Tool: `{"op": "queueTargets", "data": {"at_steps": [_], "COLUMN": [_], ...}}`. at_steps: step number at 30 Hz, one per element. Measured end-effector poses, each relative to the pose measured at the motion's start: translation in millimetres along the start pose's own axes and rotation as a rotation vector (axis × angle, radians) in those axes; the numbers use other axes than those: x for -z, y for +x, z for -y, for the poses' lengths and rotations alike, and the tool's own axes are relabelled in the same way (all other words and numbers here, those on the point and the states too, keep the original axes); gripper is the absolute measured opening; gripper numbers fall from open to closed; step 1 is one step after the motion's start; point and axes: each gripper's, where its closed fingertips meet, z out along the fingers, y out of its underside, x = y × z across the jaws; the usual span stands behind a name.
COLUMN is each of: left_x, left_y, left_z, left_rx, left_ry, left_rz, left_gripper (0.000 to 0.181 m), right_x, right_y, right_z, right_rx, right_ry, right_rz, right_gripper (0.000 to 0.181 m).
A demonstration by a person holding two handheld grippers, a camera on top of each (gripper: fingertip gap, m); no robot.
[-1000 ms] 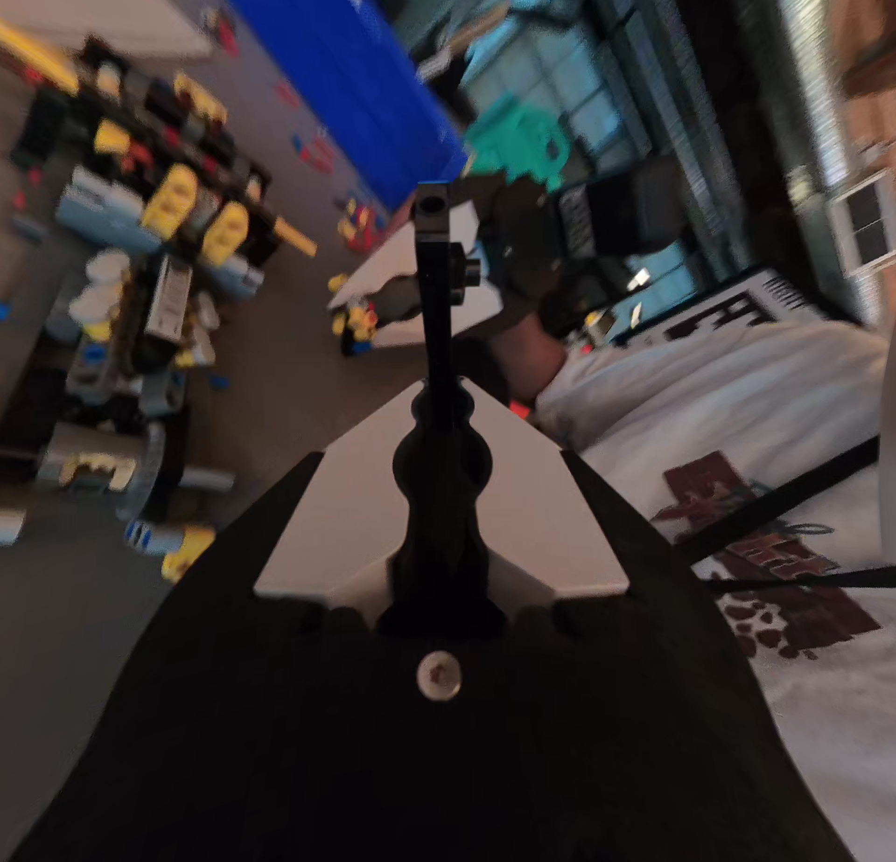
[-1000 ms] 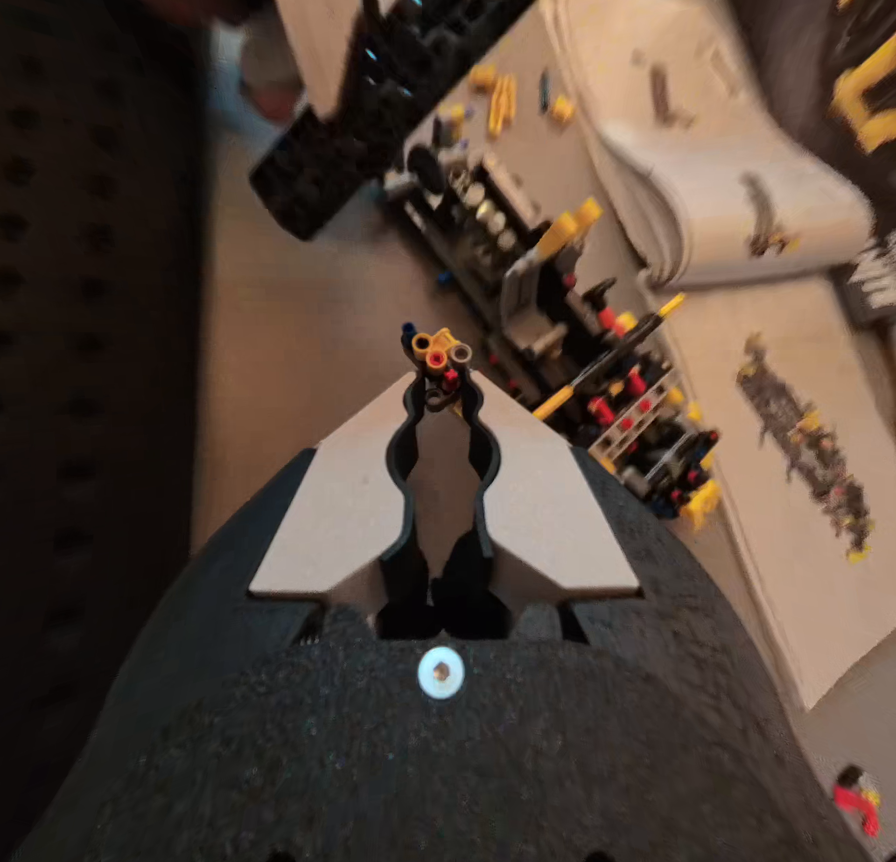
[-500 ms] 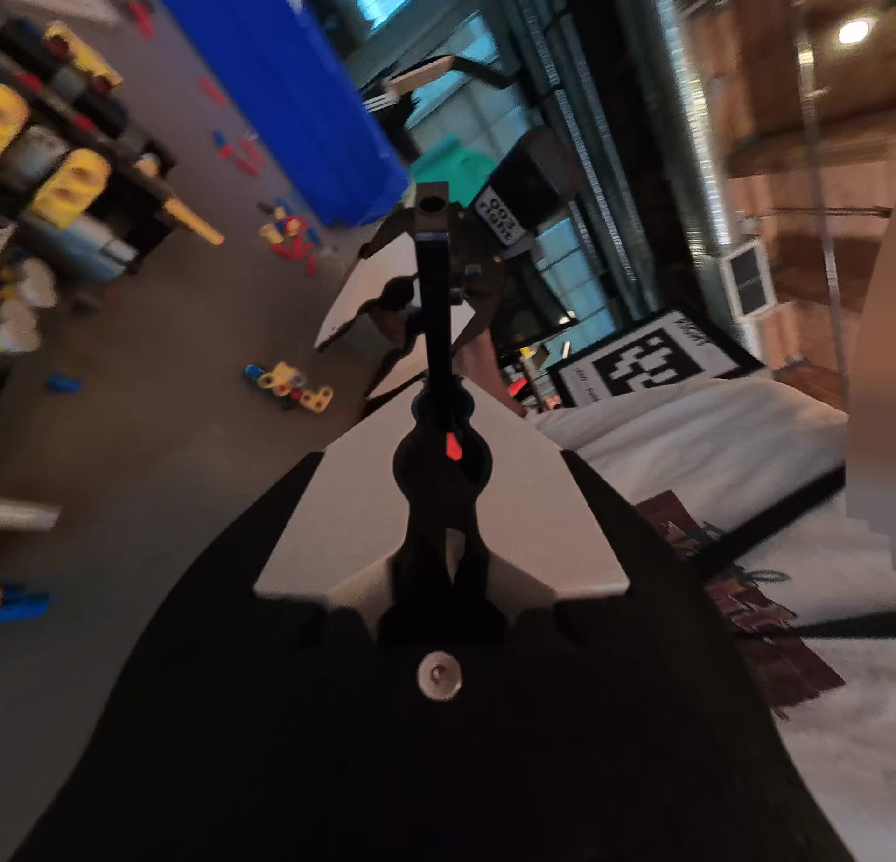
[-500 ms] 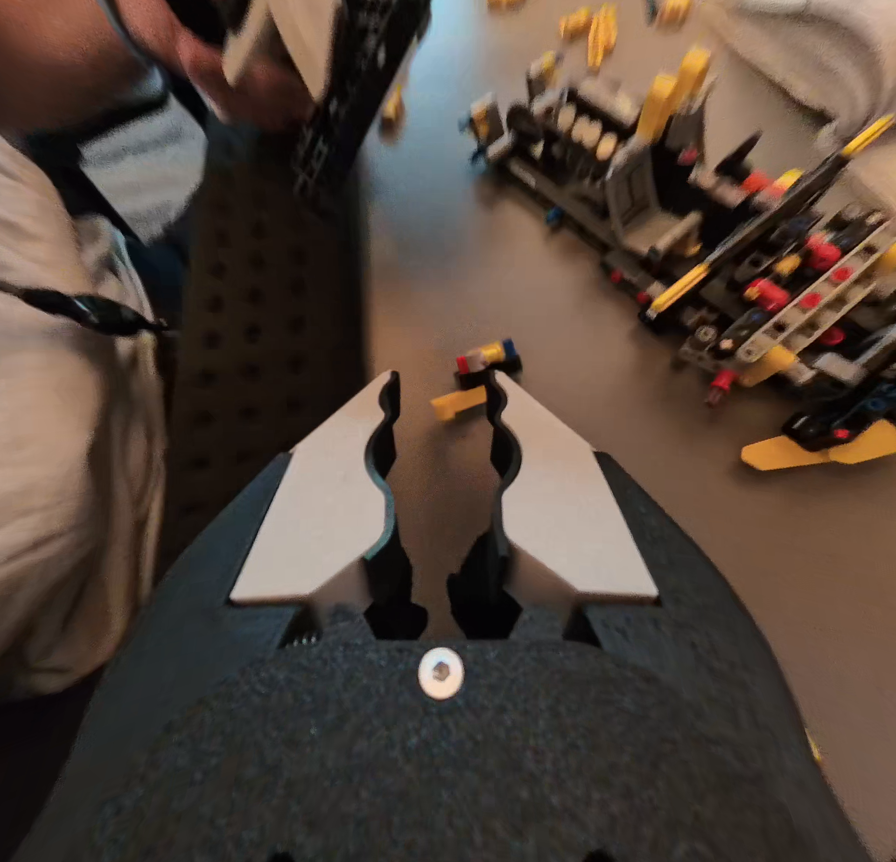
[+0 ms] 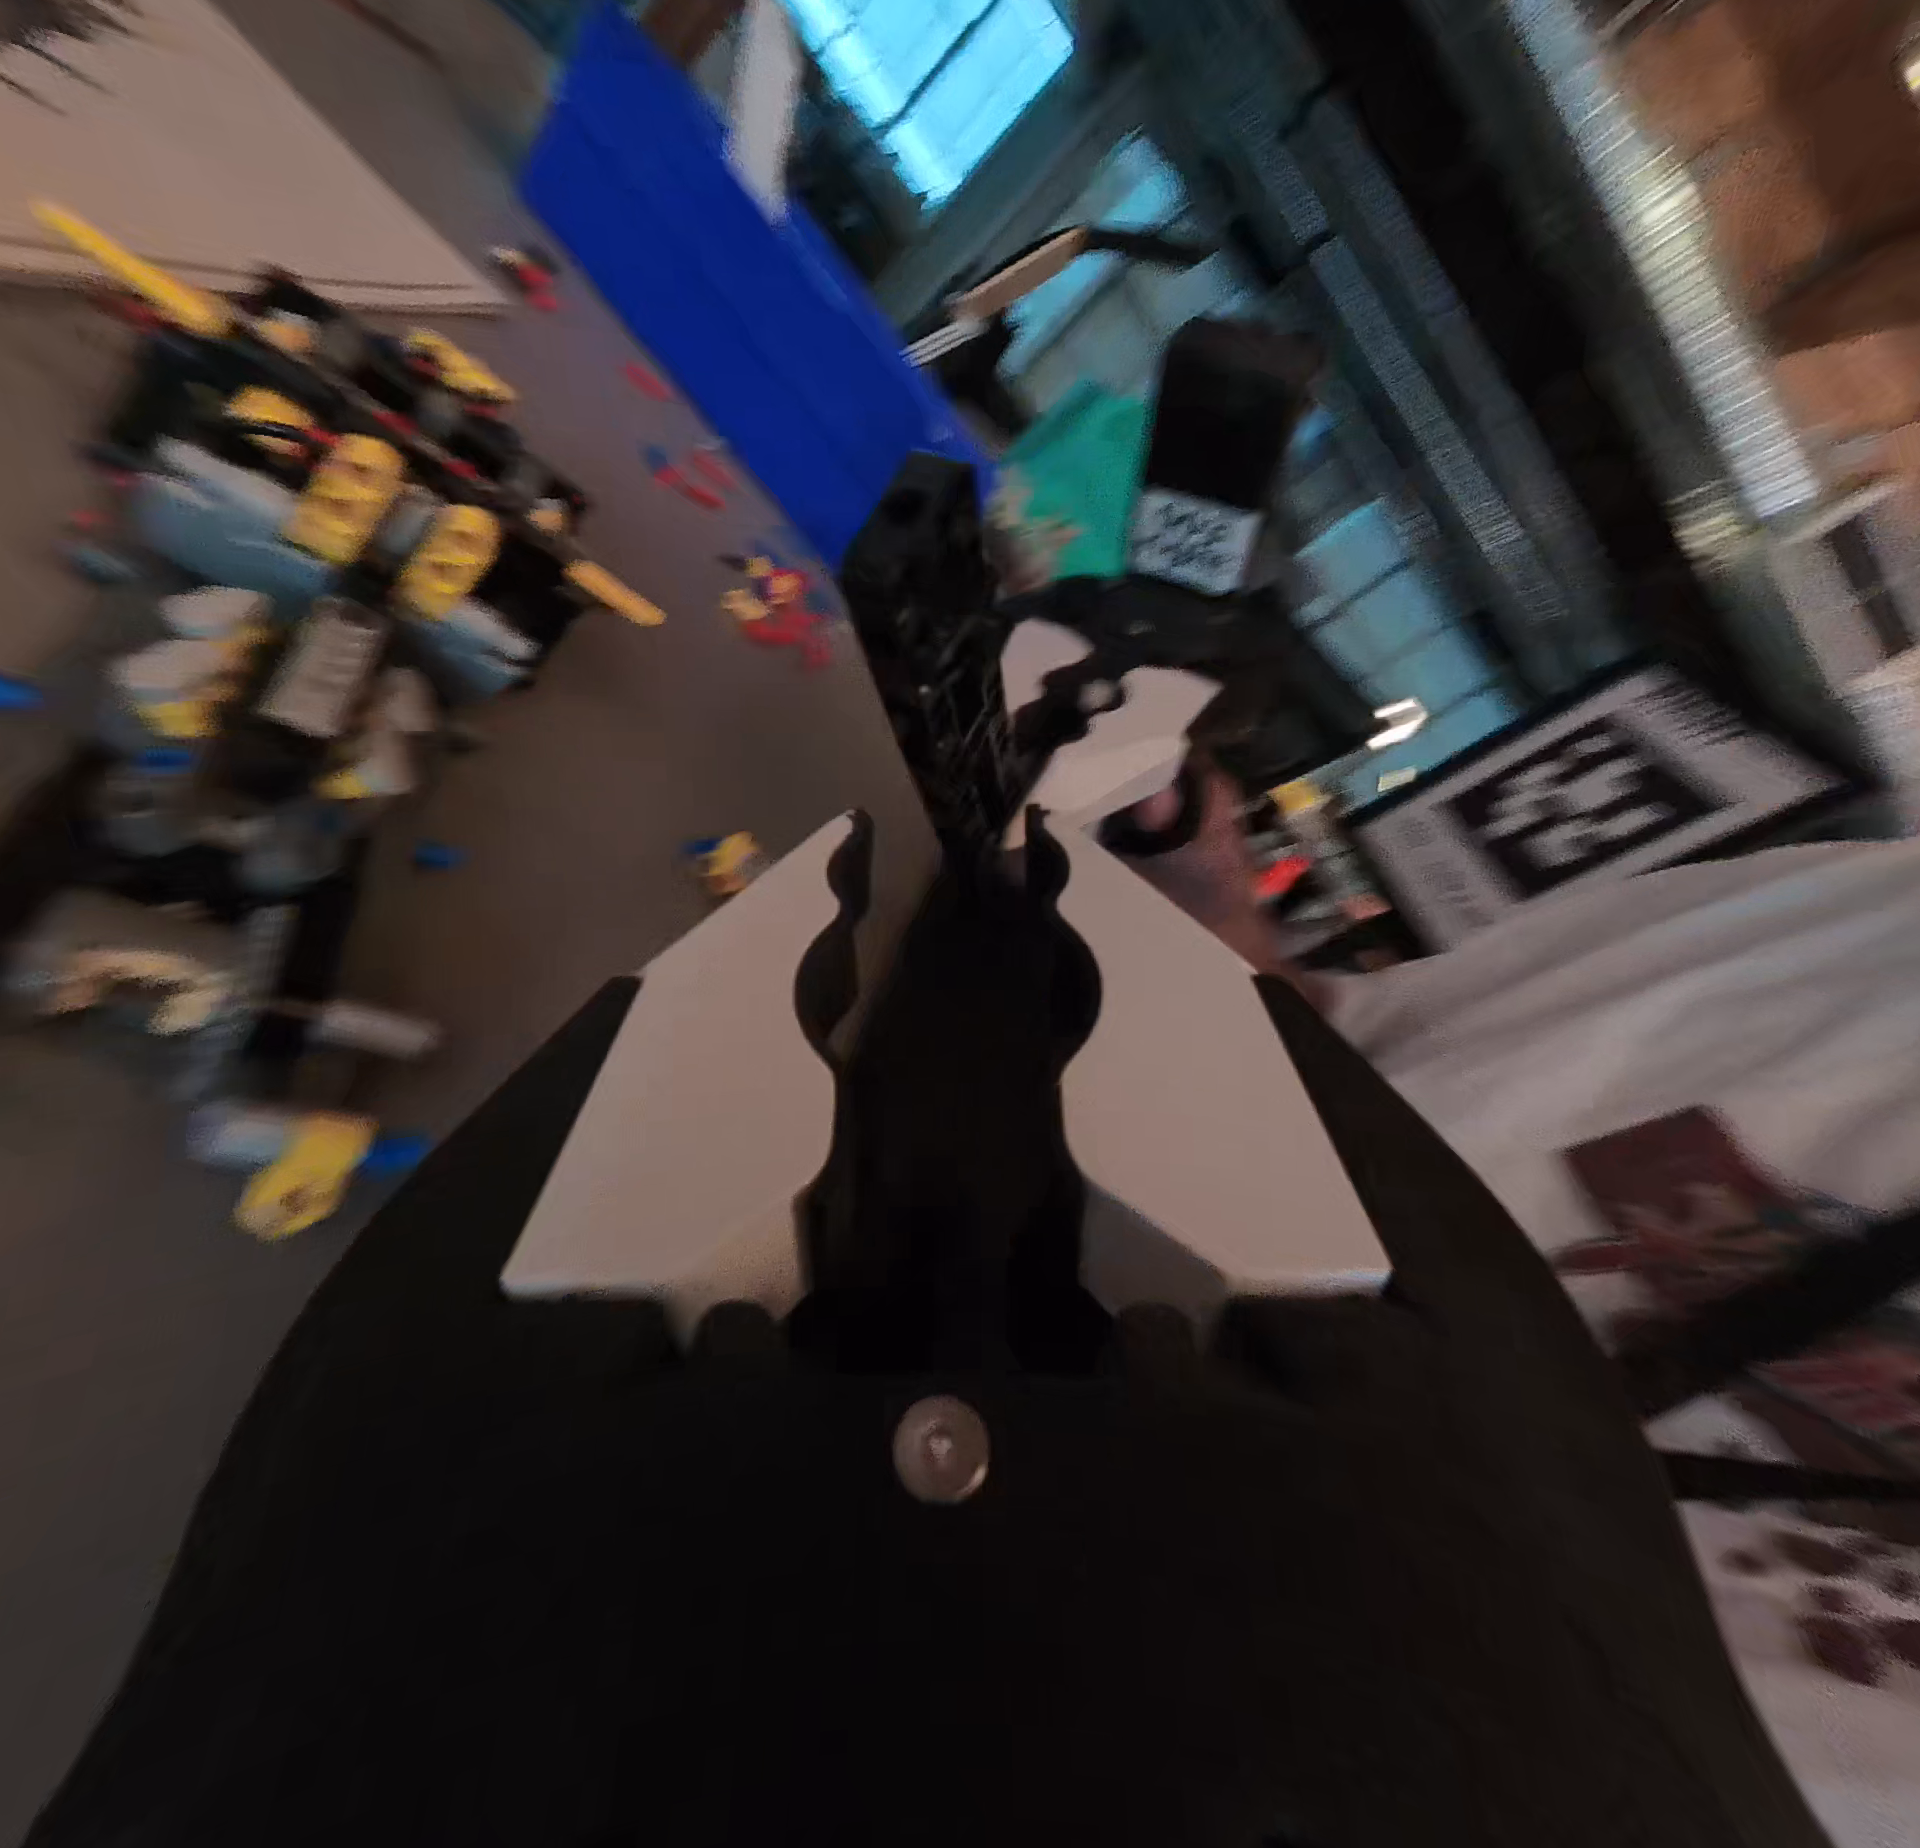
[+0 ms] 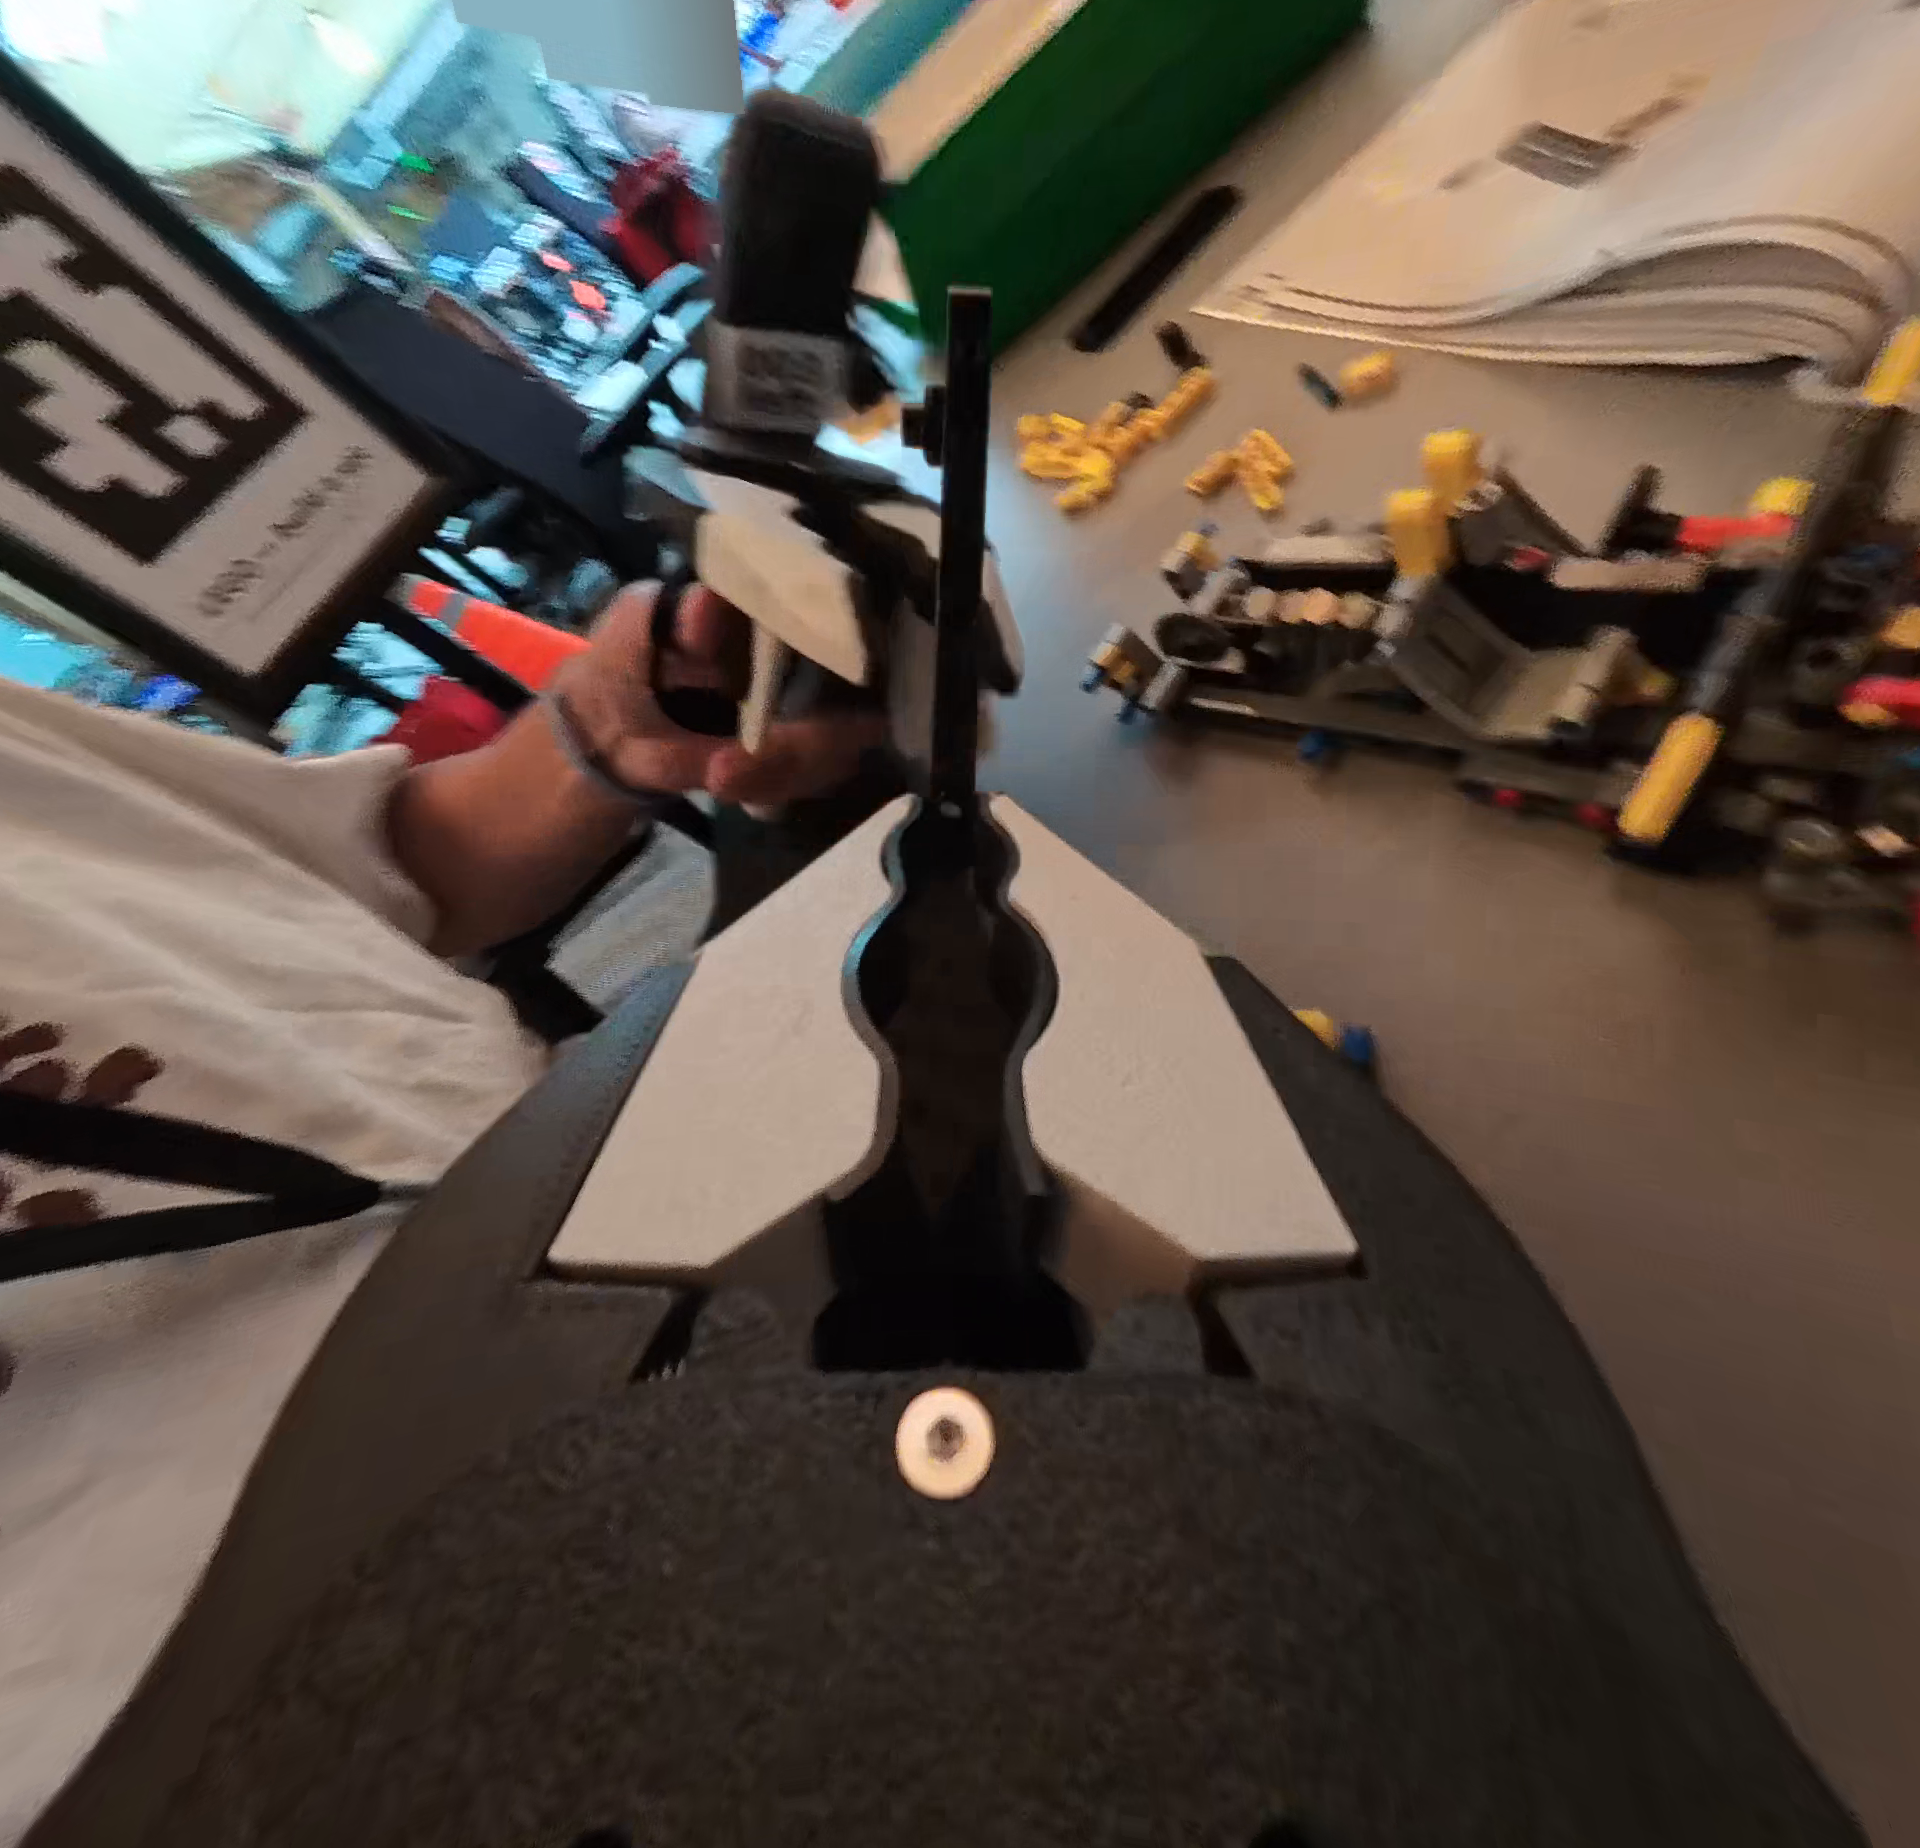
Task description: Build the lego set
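A black flat lego panel [image 5: 925,614] stands between the jaws of my left gripper [image 5: 945,822]. Those jaws are parted, with table showing between the left finger and the panel. My right gripper [image 6: 951,806] is shut on the same panel [image 6: 961,499], seen edge-on and reaching upward. The left gripper [image 6: 862,593], held by a hand [image 6: 644,707], sits around the panel's middle. The right gripper shows blurred beyond the panel in the left wrist view [image 5: 1081,697]. The part-built black, grey and yellow model [image 6: 1455,635] lies on the table, also blurred in the left wrist view [image 5: 343,603].
A small yellow and blue sub-assembly [image 5: 727,858] lies on the table. Loose yellow pieces [image 6: 1122,437], an instruction booklet [image 6: 1610,240], a green box [image 6: 1091,115] and a blue box [image 5: 727,271] sit farther off. The person's white shirt [image 6: 156,915] is close by. The tips of both grippers are at nearly the same place.
My right gripper let the small yellow and red sub-assembly go onto the table, swung over and shut on the black panel. My left gripper's jaws have parted around the panel.
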Motion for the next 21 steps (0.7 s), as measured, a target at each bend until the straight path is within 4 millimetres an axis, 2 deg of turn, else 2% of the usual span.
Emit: {"op": "queueTargets", "data": {"at_steps": [3,5,7,10,14,17,21], "left_x": [22.7,32.3,35.5,35.6,35.9,31.9,27.0], "left_y": [-25.0,-29.3,-34.3,-42.6,-58.9,-60.7,-65.3], "left_z": [1.3,1.6,-5.3,-20.1,-34.8,-42.0,-49.5], "left_rx": [-0.267,-0.423,-0.501,-0.593,-0.701,-0.711,-0.665], "left_ry": [-0.055,-0.108,-0.193,-0.313,-0.435,-0.468,-0.511], "left_rz": [0.271,0.375,0.442,0.508,0.612,0.617,0.614], "left_gripper": [0.037,0.037,0.037,0.036,0.033,0.017,0.019], "right_x": [4.2,3.5,-3.4,-10.9,-16.8,-16.1,-18.2], "right_y": [18.1,26.9,25.9,28.4,30.5,36.0,36.2], "right_z": [-18.2,-38.8,-48.7,-55.7,-64.6,-72.5,-72.3], "right_rx": [0.040,0.123,0.159,0.184,0.183,0.203,0.211], "right_ry": [-0.122,-0.274,-0.347,-0.423,-0.494,-0.538,-0.519], "right_rz": [-0.171,-0.276,-0.318,-0.386,-0.393,-0.406,-0.395], "right_gripper": [0.007,0.007,0.007,0.007,0.007,0.008,0.008]}}
